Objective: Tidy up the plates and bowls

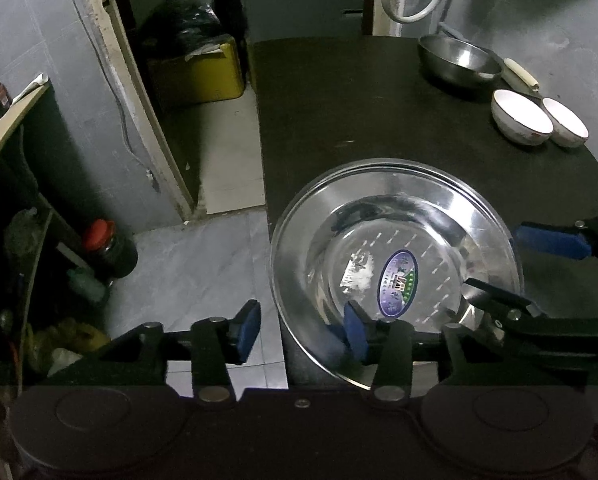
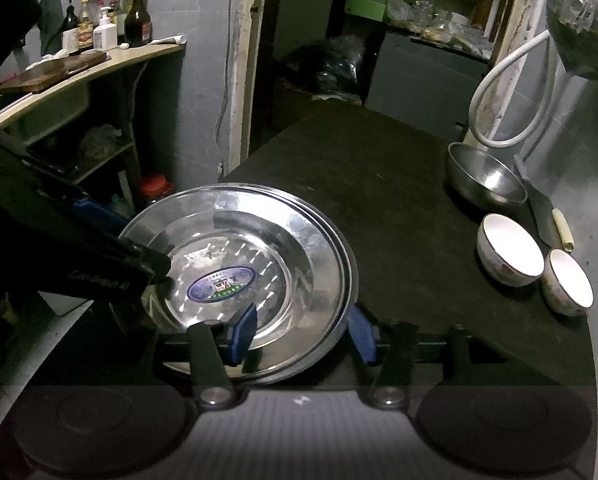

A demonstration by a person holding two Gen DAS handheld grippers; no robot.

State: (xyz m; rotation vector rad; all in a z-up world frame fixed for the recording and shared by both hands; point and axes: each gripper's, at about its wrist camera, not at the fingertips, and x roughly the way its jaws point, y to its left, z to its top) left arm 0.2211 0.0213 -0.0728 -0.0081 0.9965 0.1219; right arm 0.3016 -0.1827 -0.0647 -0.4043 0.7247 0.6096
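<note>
A stack of steel plates (image 1: 399, 248) with an oval sticker lies on the black table (image 1: 359, 120), near its left edge; it also shows in the right wrist view (image 2: 259, 248). My left gripper (image 1: 303, 328) is open, its jaws either side of the plates' near-left rim. My right gripper (image 2: 303, 334) is open, one pad over the plate, one outside the rim. Two white bowls (image 1: 521, 116) (image 1: 565, 122) and a steel bowl (image 1: 457, 58) stand at the far right.
A knife with a pale handle (image 2: 561, 228) lies by the wall behind the bowls. A white hose (image 2: 507, 92) loops on the wall. Left of the table is tiled floor (image 1: 203, 264), a red-lidded jar (image 1: 107, 240) and a shelf with bottles (image 2: 99, 24).
</note>
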